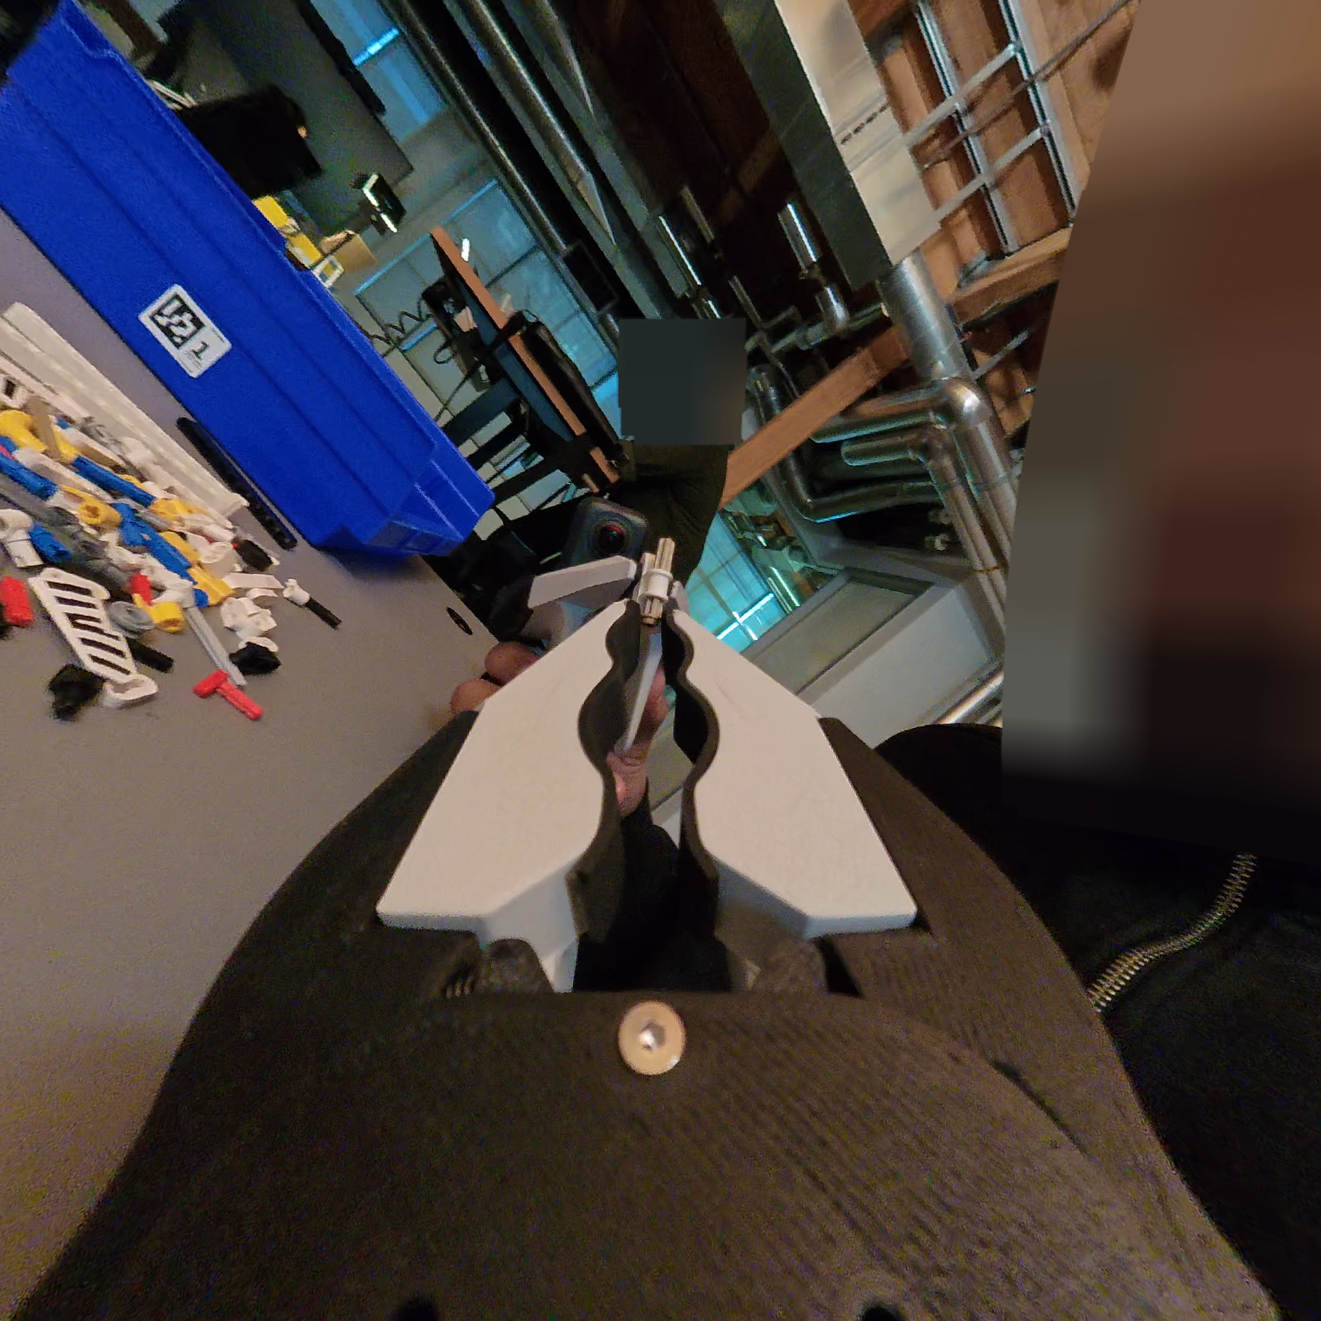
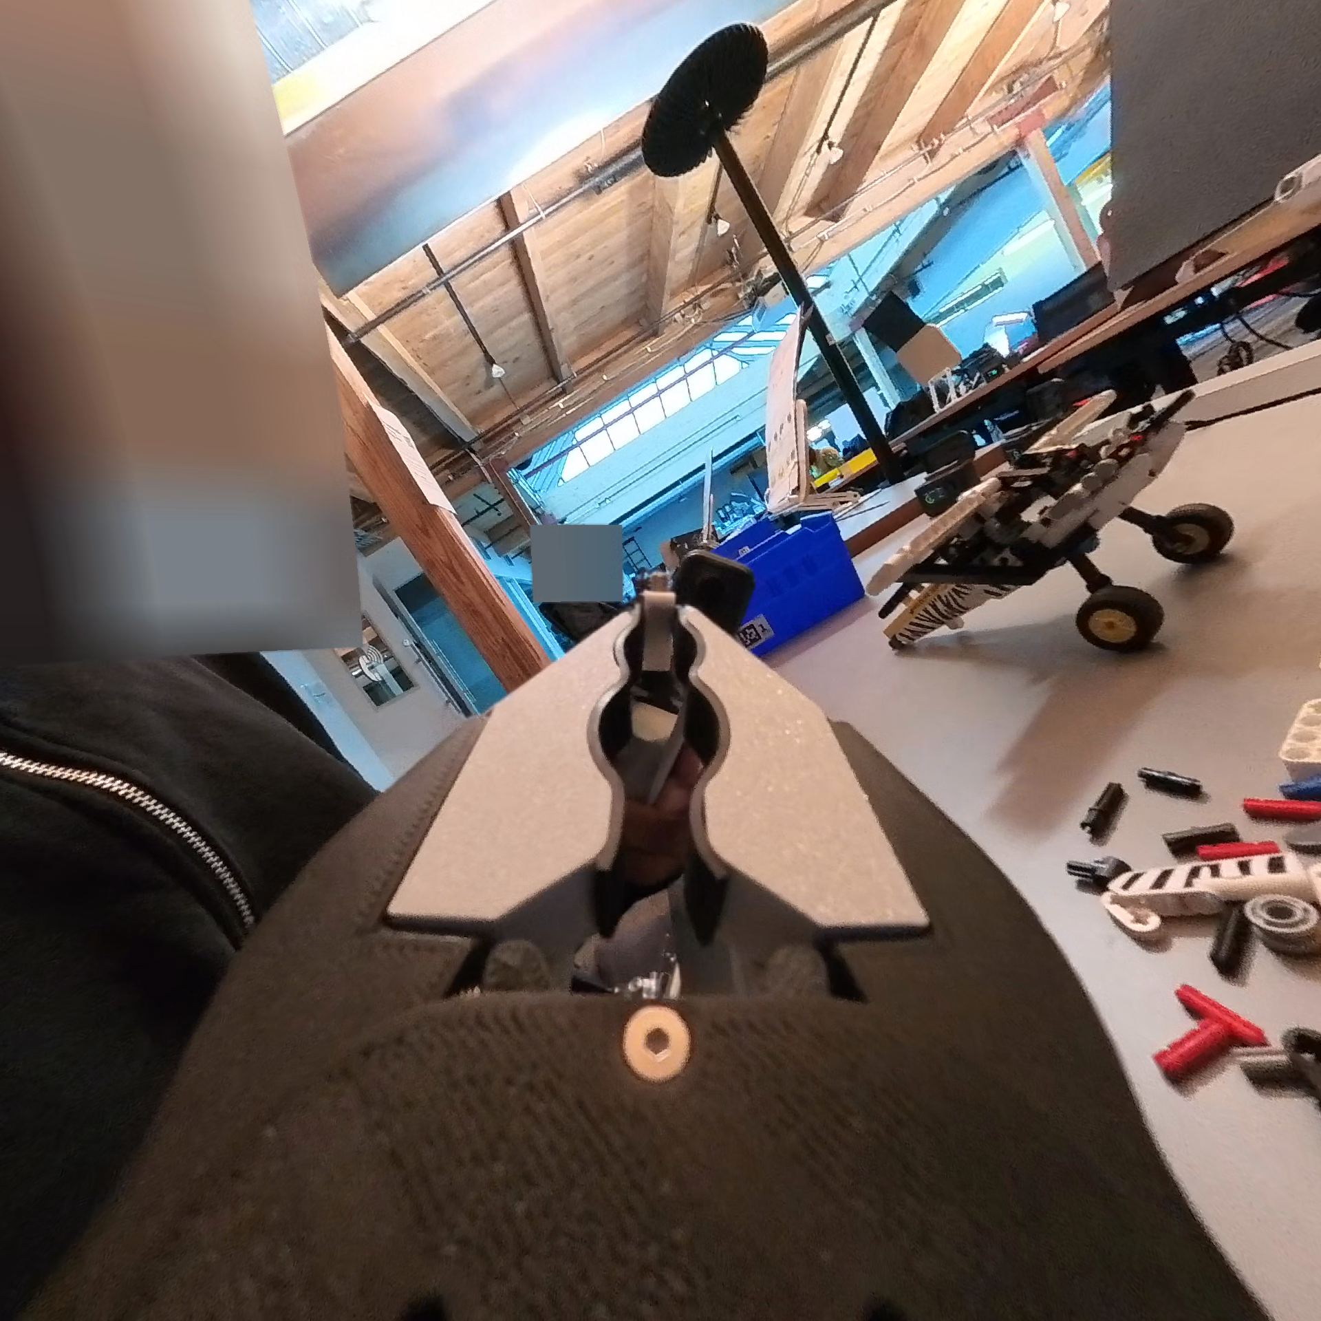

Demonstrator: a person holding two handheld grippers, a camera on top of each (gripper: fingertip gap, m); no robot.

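Left gripper [image 1: 652,616] jaws clenched on a grey rod [image 1: 643,686] carrying a white connector [image 1: 657,582]; right gripper [image 2: 659,607] jaws grasp the same connector above the desk [image 2: 1001,715].

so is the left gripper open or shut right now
Shut. In the left wrist view the left gripper has its fingertips closed on a grey axle carrying a white bush, whose end sticks out past the tips.

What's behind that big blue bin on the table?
Behind the blue bin you can see a black chair, yellow boxes and windows. The bin's wall hides whatever is inside it and right behind it.
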